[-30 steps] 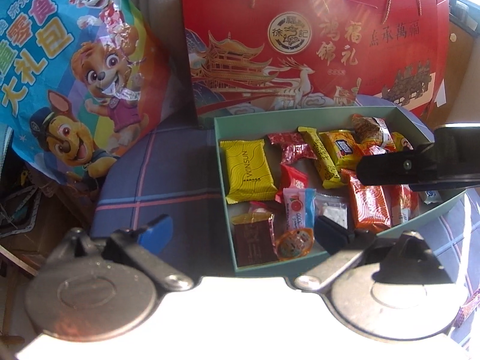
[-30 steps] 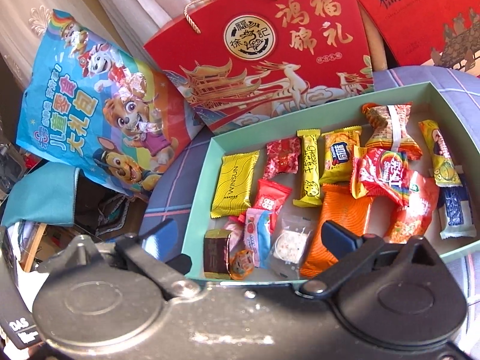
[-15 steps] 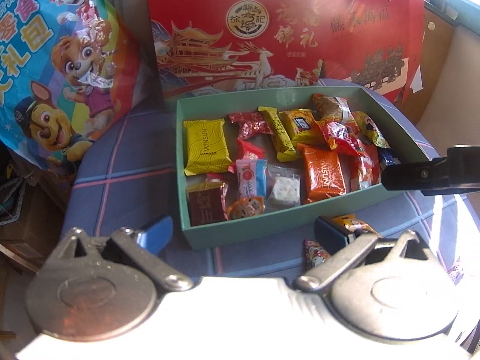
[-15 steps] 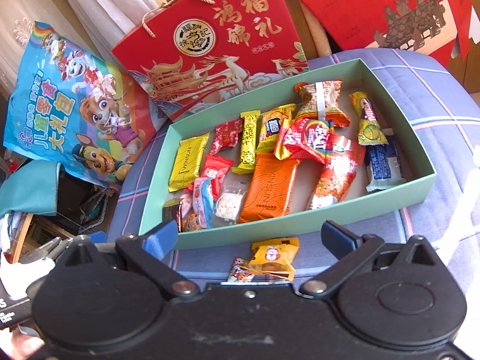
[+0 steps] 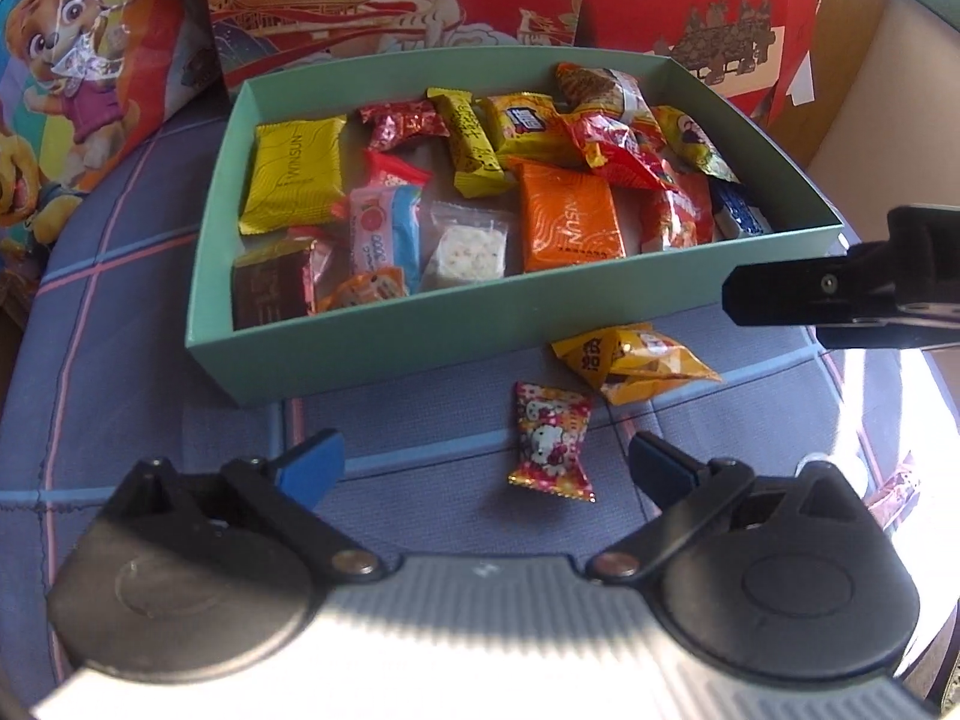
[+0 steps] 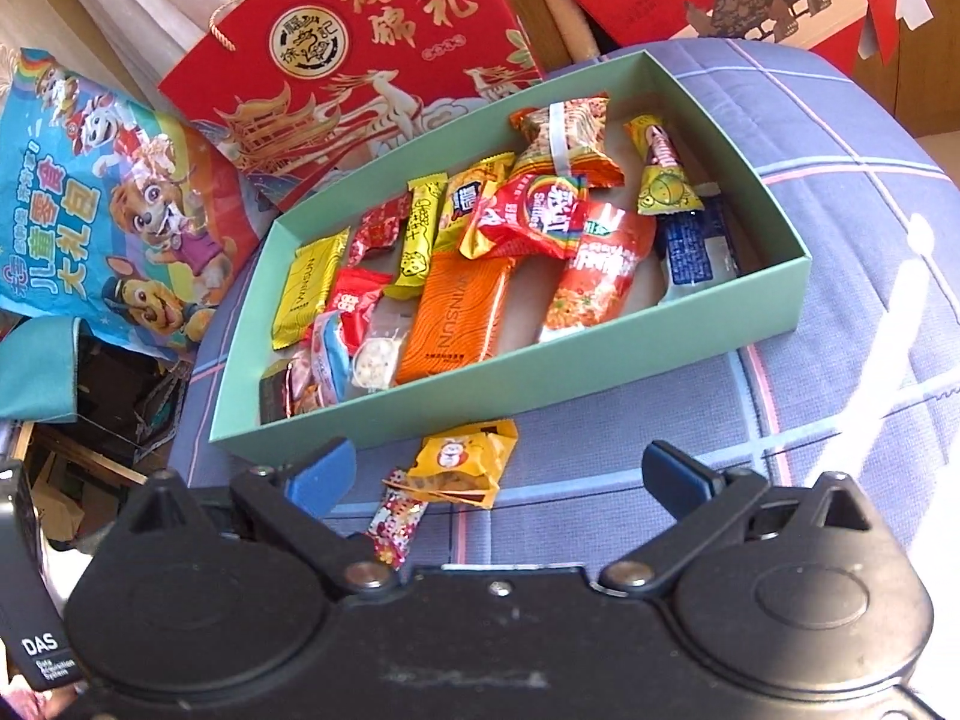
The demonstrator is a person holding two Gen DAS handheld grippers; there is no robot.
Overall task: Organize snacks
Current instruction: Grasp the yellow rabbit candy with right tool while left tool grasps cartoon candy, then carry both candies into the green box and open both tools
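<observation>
Your left gripper (image 5: 486,459) hovers with its jaws spread wide and empty above the blue plaid cloth (image 5: 150,420); a small cartoon-cat candy (image 5: 552,441) lies on the cloth between the blue fingertips (image 5: 312,468). Just beyond it, a yellow snack packet (image 5: 630,360) rests against the near wall of the green box (image 5: 420,330). The box holds the other snacks, including a yellow WINSUN pack (image 5: 294,177) at far left and an orange WINSUN pack (image 5: 570,216) near the middle. Your right gripper (image 6: 501,474) is likewise spread and empty, near the same two loose snacks. A red gift bag (image 6: 360,60) stands behind the box.
</observation>
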